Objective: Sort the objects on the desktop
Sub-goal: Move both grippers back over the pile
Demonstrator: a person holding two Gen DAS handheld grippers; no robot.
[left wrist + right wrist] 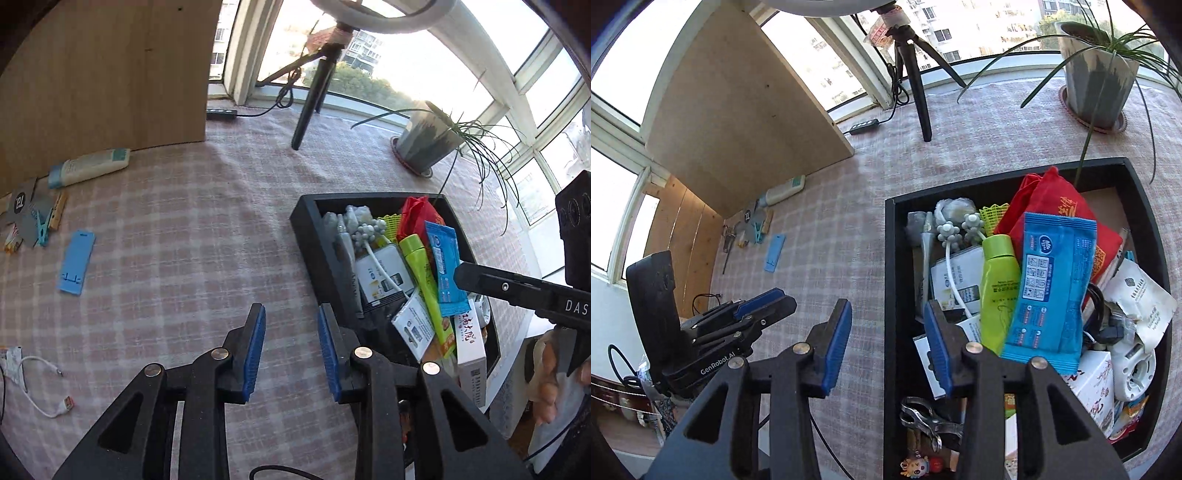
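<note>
A black tray point(894, 258) crammed with objects, a blue sachet point(1049, 291) and green tube point(997, 288) uppermost, is seen at the right of the checked worktop point(184, 221). Far left, a blue stand point(77, 261) and white tube point(92, 168) are left lying. Both the left gripper point(291, 350) and right gripper point(886, 347) are angled downward, fingers parted and empty.

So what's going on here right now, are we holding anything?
No. Both tongs are open and empty. The left tongs hover over the checked tablecloth beside the black tray; the right tongs straddle its left wall. The tray is piled with items, a blue packet on top. A blue phone stand lies outside.
</note>
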